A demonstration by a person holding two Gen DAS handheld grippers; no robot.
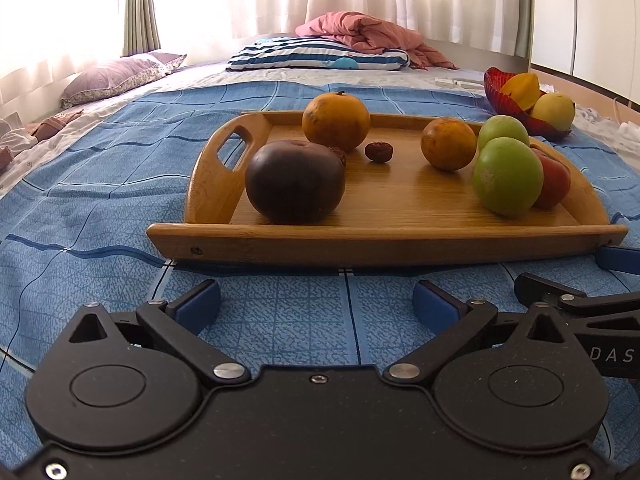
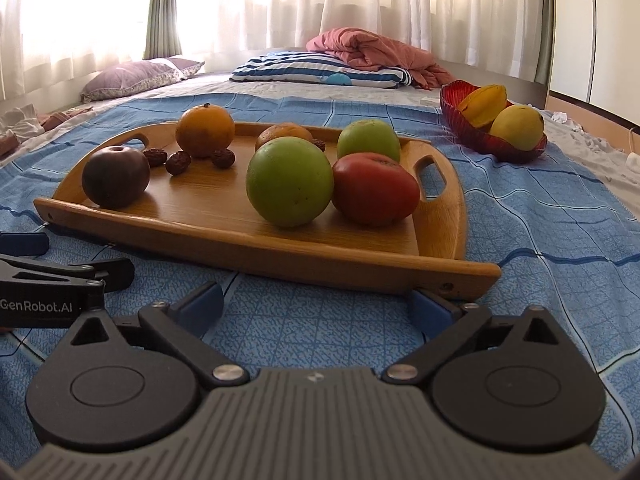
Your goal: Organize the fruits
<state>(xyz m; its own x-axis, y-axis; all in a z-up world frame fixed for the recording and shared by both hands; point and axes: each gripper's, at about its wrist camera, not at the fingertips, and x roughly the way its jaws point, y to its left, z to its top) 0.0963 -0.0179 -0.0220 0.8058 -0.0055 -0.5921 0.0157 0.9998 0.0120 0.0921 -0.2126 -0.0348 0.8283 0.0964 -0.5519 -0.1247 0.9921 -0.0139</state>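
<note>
"GenRobot.AI" reads on left claw (image 2: 56, 276); "DAS" on right claw (image 1: 600, 280). Both spread, empty, just short of tray (image 1: 384, 242) near edge w/ bare bed (image 1: 280, 320) btwn.

on the wooden tray (image 2: 256, 236), a green apple (image 2: 289, 182) hides most of the second orange (image 2: 282, 133) in the right wrist view; a dried date (image 2: 320, 145) barely shows behind it. in the left wrist view, the red fruit (image 1: 554, 178) sits half hidden, and the right claw (image 1: 580, 280) is cut off by the frame's edge.
</note>
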